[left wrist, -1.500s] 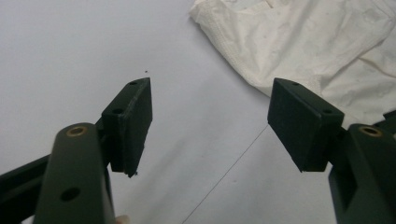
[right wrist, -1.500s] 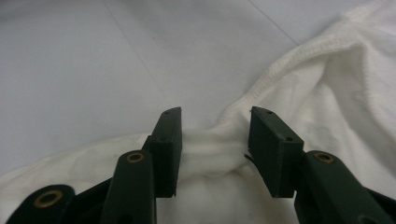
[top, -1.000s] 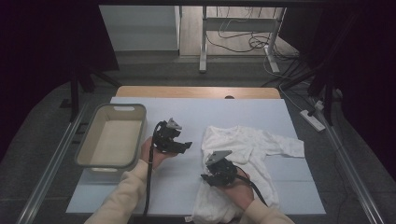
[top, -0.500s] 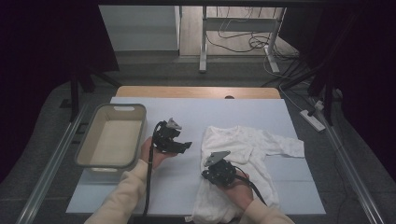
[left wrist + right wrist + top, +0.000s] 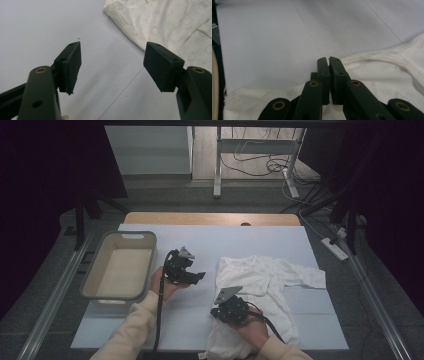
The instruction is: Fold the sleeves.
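A white shirt [image 5: 270, 280] lies spread on the right half of the pale table [image 5: 200, 245]. My right gripper [image 5: 217, 312] sits at the shirt's left lower edge. In the right gripper view its jaws [image 5: 327, 60] are pressed together, and the shirt's hem [image 5: 372, 56] runs in between their tips. My left gripper [image 5: 197, 274] hovers over bare table left of the shirt. In the left gripper view it stands open [image 5: 112, 62] with nothing between the pads, and the shirt [image 5: 170, 22] lies ahead at upper right.
A beige plastic basket [image 5: 120, 236] stands empty at the table's left side. Both gripper cables trail back toward the person's sleeves. Table legs and floor cables lie beyond the far edge.
The right gripper looks narrower than a second ago, its jaws drawn together at the shirt's edge. Both hands have hardly moved.
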The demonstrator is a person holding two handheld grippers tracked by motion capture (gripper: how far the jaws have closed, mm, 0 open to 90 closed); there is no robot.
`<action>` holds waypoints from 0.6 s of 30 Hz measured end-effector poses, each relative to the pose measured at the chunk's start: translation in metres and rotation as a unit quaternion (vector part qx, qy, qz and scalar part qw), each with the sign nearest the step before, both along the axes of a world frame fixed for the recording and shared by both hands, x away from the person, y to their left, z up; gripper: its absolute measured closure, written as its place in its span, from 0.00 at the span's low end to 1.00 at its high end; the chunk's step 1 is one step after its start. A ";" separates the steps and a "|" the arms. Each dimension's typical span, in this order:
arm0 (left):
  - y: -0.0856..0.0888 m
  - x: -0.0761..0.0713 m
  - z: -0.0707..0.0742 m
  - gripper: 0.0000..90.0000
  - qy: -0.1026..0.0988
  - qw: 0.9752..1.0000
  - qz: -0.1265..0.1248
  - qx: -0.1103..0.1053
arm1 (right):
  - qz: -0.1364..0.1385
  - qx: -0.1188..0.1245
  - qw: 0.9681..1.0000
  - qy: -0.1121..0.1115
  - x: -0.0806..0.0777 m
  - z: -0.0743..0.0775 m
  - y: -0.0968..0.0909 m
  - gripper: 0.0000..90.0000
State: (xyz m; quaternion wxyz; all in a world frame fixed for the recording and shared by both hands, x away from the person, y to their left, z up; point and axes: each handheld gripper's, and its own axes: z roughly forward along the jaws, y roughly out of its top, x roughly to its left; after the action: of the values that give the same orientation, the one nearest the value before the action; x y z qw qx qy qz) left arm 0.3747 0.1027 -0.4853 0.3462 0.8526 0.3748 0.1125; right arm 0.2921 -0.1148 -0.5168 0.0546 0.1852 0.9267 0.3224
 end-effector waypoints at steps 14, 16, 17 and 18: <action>0.000 0.000 0.001 0.34 -0.002 1.000 0.000 -0.001 | 0.004 0.022 1.000 -0.001 -0.002 0.003 -0.001 0.71; 0.001 0.000 0.001 0.34 -0.001 1.000 0.001 0.000 | -0.008 0.038 0.999 -0.016 0.000 0.009 -0.008 0.62; 0.001 0.000 0.001 0.34 0.000 1.000 0.002 -0.001 | -0.016 0.047 0.999 -0.022 0.001 0.012 -0.012 0.59; 0.001 0.000 0.000 0.35 0.000 1.000 0.002 -0.001 | -0.024 0.056 0.998 -0.024 0.003 0.014 -0.017 0.58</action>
State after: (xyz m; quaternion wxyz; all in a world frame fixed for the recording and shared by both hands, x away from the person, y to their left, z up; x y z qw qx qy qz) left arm 0.3749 0.1041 -0.4850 0.3469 0.8514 0.3769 0.1127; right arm 0.2954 -0.1316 -0.5025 0.0742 0.2025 0.9008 0.3769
